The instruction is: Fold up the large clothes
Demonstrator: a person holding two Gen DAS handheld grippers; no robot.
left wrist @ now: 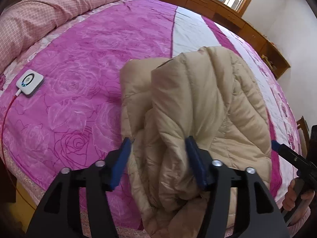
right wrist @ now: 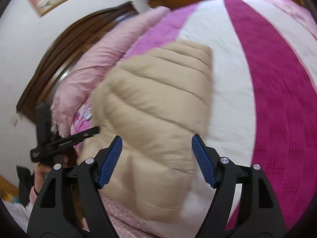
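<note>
The beige jacket (left wrist: 198,109) lies bundled in a rough fold on the bed (left wrist: 79,59), probably nearly done, both the left tool (left wrist: 158,158) and right tool (right wrist: 156,158) spread, gripping nothing.

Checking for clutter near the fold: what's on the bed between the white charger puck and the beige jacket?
Nothing: left wrist view shows only bare pink rose bedspread between the white charger puck and the beige jacket.
</note>
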